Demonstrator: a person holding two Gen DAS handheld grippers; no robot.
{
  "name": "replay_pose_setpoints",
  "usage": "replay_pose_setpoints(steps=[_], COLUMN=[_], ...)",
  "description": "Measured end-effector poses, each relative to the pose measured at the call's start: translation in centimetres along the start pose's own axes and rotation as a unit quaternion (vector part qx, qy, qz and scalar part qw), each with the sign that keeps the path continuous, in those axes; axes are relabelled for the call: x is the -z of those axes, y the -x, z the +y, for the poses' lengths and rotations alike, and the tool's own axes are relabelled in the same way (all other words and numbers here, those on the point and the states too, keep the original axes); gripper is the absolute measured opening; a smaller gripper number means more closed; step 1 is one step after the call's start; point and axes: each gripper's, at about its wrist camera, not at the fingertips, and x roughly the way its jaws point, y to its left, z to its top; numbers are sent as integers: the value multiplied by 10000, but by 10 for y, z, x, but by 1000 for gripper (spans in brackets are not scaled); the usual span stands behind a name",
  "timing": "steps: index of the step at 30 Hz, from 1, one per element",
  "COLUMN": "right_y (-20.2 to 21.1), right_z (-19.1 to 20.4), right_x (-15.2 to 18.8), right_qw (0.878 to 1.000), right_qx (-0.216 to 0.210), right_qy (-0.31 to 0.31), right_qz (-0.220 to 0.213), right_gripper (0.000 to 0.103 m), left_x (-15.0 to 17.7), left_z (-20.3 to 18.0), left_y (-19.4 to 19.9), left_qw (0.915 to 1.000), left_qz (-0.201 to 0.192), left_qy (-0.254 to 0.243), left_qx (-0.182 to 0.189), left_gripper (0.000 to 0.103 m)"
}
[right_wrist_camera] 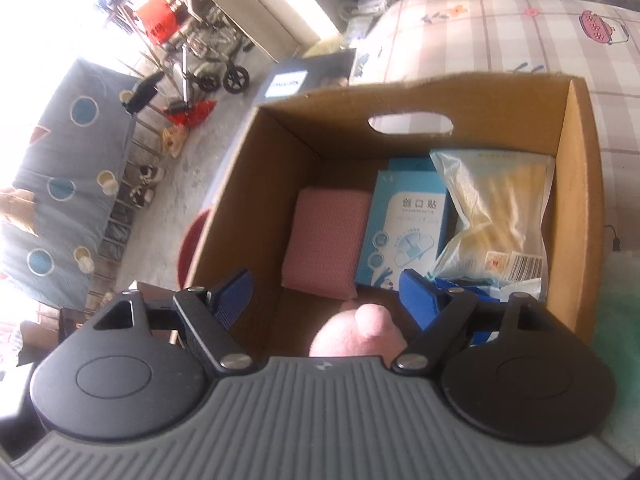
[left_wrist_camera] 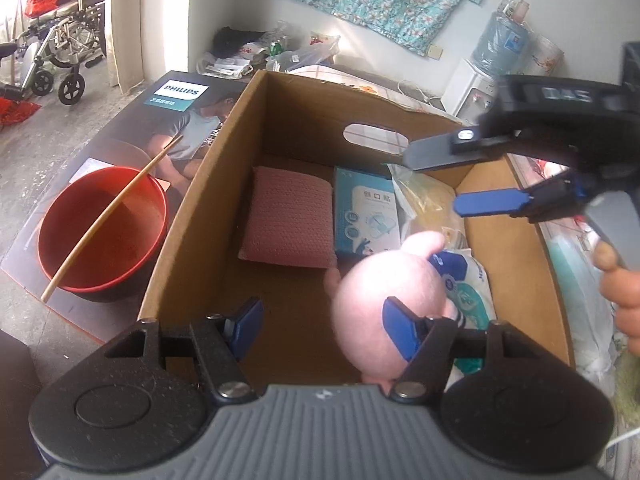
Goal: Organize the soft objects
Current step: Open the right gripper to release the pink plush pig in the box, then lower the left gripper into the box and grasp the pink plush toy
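An open cardboard box (left_wrist_camera: 200, 208) (right_wrist_camera: 576, 200) holds a pink knitted pad (left_wrist_camera: 288, 216) (right_wrist_camera: 328, 236), a blue carton (left_wrist_camera: 366, 216) (right_wrist_camera: 408, 232), a yellow pack in clear plastic (left_wrist_camera: 424, 204) (right_wrist_camera: 500, 208) and a tissue pack (left_wrist_camera: 472, 284). A pink plush toy (left_wrist_camera: 384, 280) (right_wrist_camera: 356, 336) lies at the near end of the box. My left gripper (left_wrist_camera: 322, 330) hangs open over it, with its right finger in front of the plush and its left finger well apart. My right gripper (left_wrist_camera: 448, 180) (right_wrist_camera: 326, 300) is open and empty above the box.
A red bowl (left_wrist_camera: 100, 232) with a stick across it sits on a Philips carton (left_wrist_camera: 160, 120) left of the box. The box stands on a patterned bedsheet (right_wrist_camera: 500, 32). A wheelchair (left_wrist_camera: 60, 52), a water dispenser (left_wrist_camera: 476, 88) and a person's hand (left_wrist_camera: 624, 292) are around.
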Motion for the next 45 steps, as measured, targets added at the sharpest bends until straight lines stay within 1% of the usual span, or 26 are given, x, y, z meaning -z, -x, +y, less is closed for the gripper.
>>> replay_pose_setpoints(steps=[3,4,7,9,11,13,15,18,20,22,27,29,34,35,37,39,41,43,45], right_y=[30,40,64,80,94,105,115,125,130,131,132,130,129,131,134,138,139,140,139], right_z=[-3,-6,-16,-25,-36,-46,-57,-69,-74,-77,-82,-82,-78,-76,-72,-68,-64,-61,-59], right_x=[10,14,25,33,42,48,55,63,68,71,77,78,81,81,81,82,87,94,104], right_qw=[9990,9982,9957,9935,9917,9901,9887,9878,9874,9872,9872,9873,9882,9880,9876,9868,9864,9865,9866], right_qx=[-344,-467,-718,-873,-942,-986,-998,-958,-942,-940,-909,-904,-841,-833,-803,-788,-782,-768,-761], right_qy=[-21,-62,-133,-161,-227,-315,-385,-461,-494,-504,-537,-576,-546,-529,-470,-409,-357,-298,-291], right_qz=[-280,-365,-565,-711,-847,-947,-1047,-1142,-1174,-1184,-1198,-1170,-1158,-1186,-1267,-1358,-1403,-1415,-1417], right_gripper=[81,81,81,81,81,81,81,81,81,81,81,81,81,81,81,81,81,81,81], left_x=[-16,-20,-27,-32,-37,-41,-47,-56,-58,-59,-55,-57,-63,-65,-65,-63,-60,-56,-50], left_z=[2,2,1,1,0,-2,-3,-5,-4,-3,-2,-3,-6,-7,-12,-19,-31,-46,-62], left_y=[-20,-27,-56,-73,-87,-99,-104,-108,-110,-111,-111,-109,-95,-88,-73,-60,-49,-43,-45], left_qw=[9994,9987,9943,9904,9873,9855,9860,9870,9875,9892,9921,9943,9968,9973,9984,9992,9994,9988,9974], left_qz=[354,494,981,1252,1428,1492,1474,1322,1297,1234,1003,860,629,558,407,314,316,354,383], left_qy=[-21,-59,-204,-248,-294,-339,-277,-315,-254,-170,-131,-57,60,109,183,170,55,-180,-465], left_qx=[-17,-62,-353,-523,-630,-740,-722,-862,-855,-778,-742,-626,-496,-455,-349,-173,93,303,389], left_gripper=[65,62,49,44,43,43,44,44,46,50,52,54,64,65,72,74,77,79,79])
